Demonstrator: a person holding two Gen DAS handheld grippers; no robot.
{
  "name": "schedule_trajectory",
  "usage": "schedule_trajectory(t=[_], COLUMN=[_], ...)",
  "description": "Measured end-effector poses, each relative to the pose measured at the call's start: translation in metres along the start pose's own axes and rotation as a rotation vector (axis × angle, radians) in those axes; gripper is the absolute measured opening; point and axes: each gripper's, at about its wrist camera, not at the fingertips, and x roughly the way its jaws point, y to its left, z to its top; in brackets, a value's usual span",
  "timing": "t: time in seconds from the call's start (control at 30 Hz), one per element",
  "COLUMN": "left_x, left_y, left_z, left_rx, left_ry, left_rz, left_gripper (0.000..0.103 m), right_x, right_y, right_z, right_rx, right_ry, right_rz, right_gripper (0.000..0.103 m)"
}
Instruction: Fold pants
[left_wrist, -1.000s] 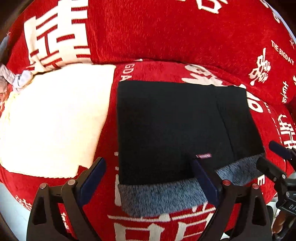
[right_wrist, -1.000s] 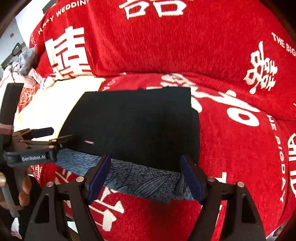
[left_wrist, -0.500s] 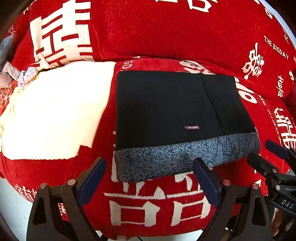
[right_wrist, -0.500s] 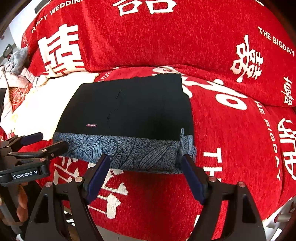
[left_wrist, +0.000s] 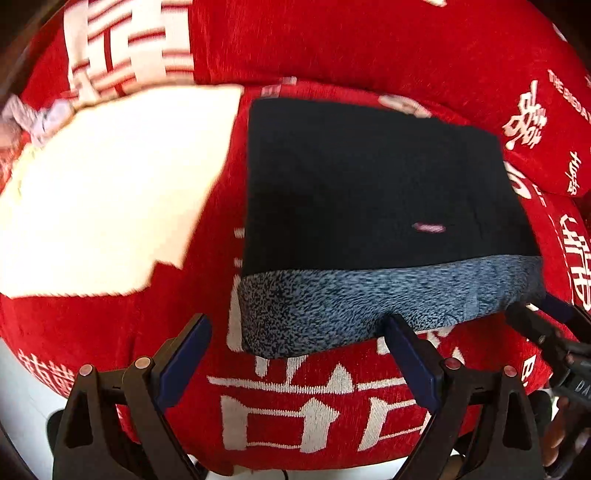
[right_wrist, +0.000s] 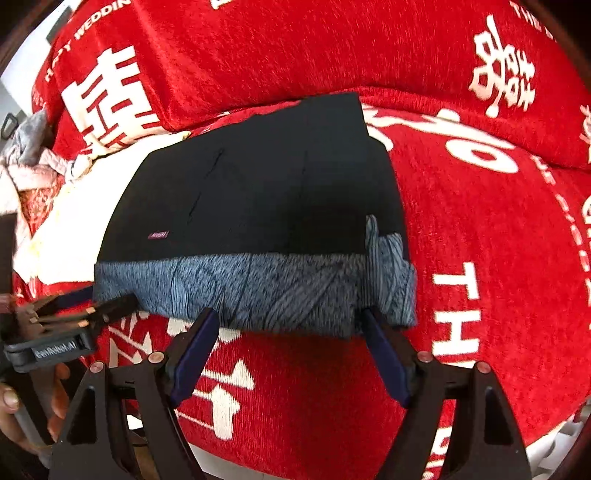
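Note:
The black pants (left_wrist: 362, 184) lie folded into a rectangle on the red sofa seat, with a grey patterned waistband (left_wrist: 369, 295) along the near edge. They also show in the right wrist view (right_wrist: 258, 192). My left gripper (left_wrist: 295, 354) is open and empty, just in front of the waistband's left part. My right gripper (right_wrist: 288, 347) is open and empty, at the waistband's right part (right_wrist: 280, 291). Each gripper shows in the other's view: the right one (left_wrist: 546, 325) at the waistband's right corner, the left one (right_wrist: 85, 310) at its left corner.
The sofa cover (left_wrist: 332, 398) is red with white characters, and its backrest (right_wrist: 295, 48) rises behind the pants. A white cloth (left_wrist: 110, 184) lies to the left of the pants. Crumpled clothes (right_wrist: 33, 147) sit at the far left. The seat's front edge is below the grippers.
Both grippers drew back from the pants half a second ago, then came closer to the waistband again. The pants have stayed folded in place.

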Motion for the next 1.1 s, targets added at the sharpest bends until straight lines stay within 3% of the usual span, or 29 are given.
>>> schedule_trajectory(t=[0.17,0.33,0.53,0.73,1.1], left_x=[-0.025,-0.031,-0.028,-0.029,-0.023], left_y=[-0.010,-0.018,-0.029,-0.033,-0.034], left_z=[-0.004,-0.001,-0.001,-0.005,-0.010], left_rx=[0.024,0.029,0.091,0.084,0.074], left_ry=[-0.070,-0.062,-0.058,-0.049,-0.024], left_rz=[-0.002,0.010,0.094,0.047,0.099], left_gripper=[0.095,0.095,0.095,0.095,0.095], right_x=[-0.024,-0.032,-0.029,-0.028,-0.018], right_y=[0.015,0.020,0.016,0.019,0.026], right_z=[-0.006,0.003,0.010,0.011,0.011], right_rx=[-0.046,-0.052,-0.012,-0.015,-0.022], right_ry=[-0.040,-0.041,-0.016,-0.013,0.006], right_rz=[-0.097,-0.165,-0.184,-0.191,-0.194], right_gripper=[0.084,0.087,0.087,0.087,0.087])
